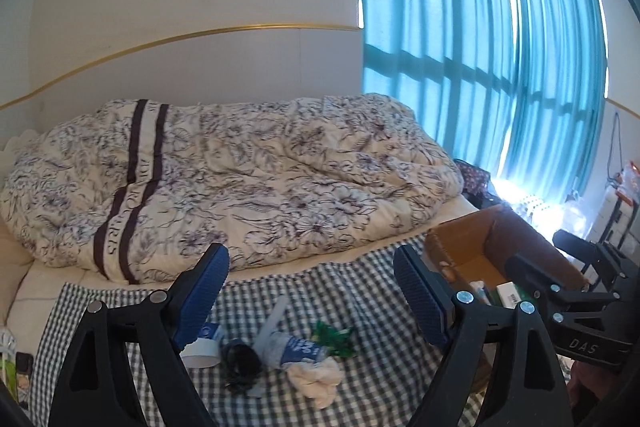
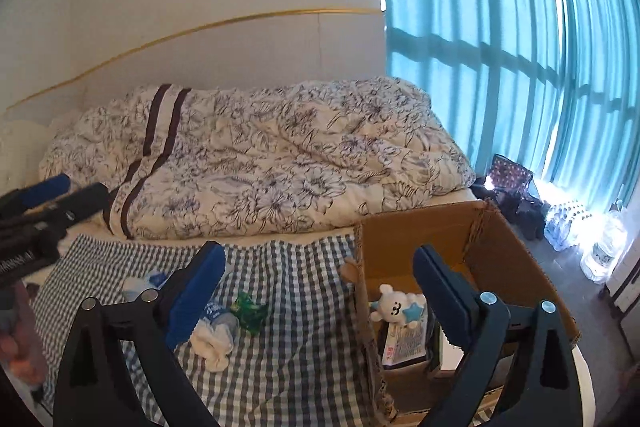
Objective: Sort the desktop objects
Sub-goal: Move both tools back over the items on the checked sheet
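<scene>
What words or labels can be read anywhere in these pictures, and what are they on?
"DAS": on the black body of the right tool, seen in the left wrist view.
"RIS": end of the lettering between the dark stripes on the floral duvet; the rest is too distorted to read.
Blue-and-white packet on the checked cloth: print blurred.
Booklet in the cardboard box: print too small.
Left tool body: white lettering, unreadable.

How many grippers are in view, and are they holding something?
2. The left gripper hangs open above the checked cloth, holding nothing. The right gripper is open beside the cardboard box, also holding nothing.
</scene>
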### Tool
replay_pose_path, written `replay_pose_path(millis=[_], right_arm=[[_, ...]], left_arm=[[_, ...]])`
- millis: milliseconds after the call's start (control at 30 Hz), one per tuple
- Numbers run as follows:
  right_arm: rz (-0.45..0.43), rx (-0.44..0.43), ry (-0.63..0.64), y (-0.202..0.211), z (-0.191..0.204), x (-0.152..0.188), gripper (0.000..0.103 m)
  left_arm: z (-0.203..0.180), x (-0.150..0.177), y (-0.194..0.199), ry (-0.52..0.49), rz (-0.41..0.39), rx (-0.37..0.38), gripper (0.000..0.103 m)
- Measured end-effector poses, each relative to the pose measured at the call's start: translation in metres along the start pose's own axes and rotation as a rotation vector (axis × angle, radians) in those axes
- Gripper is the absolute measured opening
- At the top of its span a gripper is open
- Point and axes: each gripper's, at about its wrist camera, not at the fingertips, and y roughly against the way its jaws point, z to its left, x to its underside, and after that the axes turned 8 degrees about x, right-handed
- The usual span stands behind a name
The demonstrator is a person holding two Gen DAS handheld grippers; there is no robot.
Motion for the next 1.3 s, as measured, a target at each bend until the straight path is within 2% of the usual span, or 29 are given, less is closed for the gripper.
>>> replay_pose_path(millis=[433,467,600,833,1300], right_arm=[[0.042,-0.033,0.121,-0.018,0.049,0.019,0.098],[0.05,-0.036,0.133,-0.02,0.053,0.022,0.098],[0.075,-0.046,0.185,-0.029,0.069,0.032,0.098],[0.106,-0.067,0.261,-0.046,0.096,0.052,0.098],[0.236,-0.135,0.284,-0.091,0.125,0.089,0.098]], left_arm=[[0.044,0.02,0.007,0.006,-0.003,-0.074,0.095],[0.049,0.022,0.005,0.006,0.002,-0.079,0.097],[0.071,0.029,0.0,0.031,0.021,-0.108,0.098],[0.096,0.037,-0.003,0.049,0.021,-0.119,0.103],[0.155,0.078,-0.053,0.129,0.145,-0.176,0.103]])
